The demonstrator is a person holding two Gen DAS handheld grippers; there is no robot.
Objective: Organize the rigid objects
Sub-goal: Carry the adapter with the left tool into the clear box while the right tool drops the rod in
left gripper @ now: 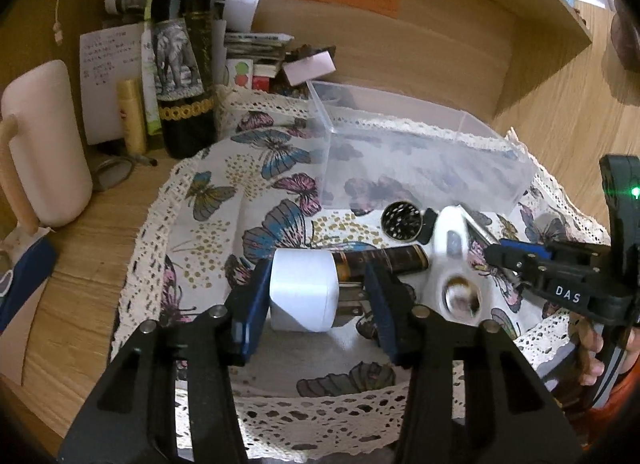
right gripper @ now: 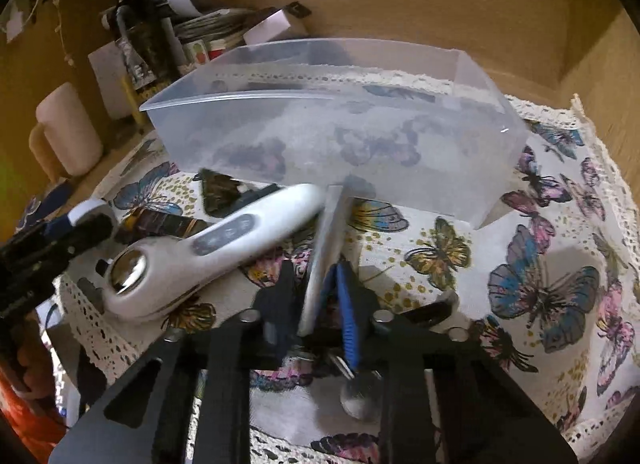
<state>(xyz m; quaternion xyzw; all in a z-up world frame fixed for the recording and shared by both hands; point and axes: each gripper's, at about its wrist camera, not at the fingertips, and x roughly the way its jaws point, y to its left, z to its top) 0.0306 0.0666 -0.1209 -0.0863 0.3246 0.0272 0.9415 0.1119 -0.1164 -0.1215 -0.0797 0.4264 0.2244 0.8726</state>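
Note:
My left gripper stands open around a white plug-in charger block; the left pad touches it, the right pad stands apart. Behind the block lies a brown cylinder. My right gripper is shut on a flat silver bar that points toward the clear plastic box. A white handheld device with a shiny metal head lies to the left of the bar; it also shows in the left wrist view. A round black perforated disc lies by the box.
A butterfly-print cloth with a lace edge covers the wooden desk. A dark bottle, a pink jug, papers and small boxes stand at the back left. A metal spoon lies under my right gripper.

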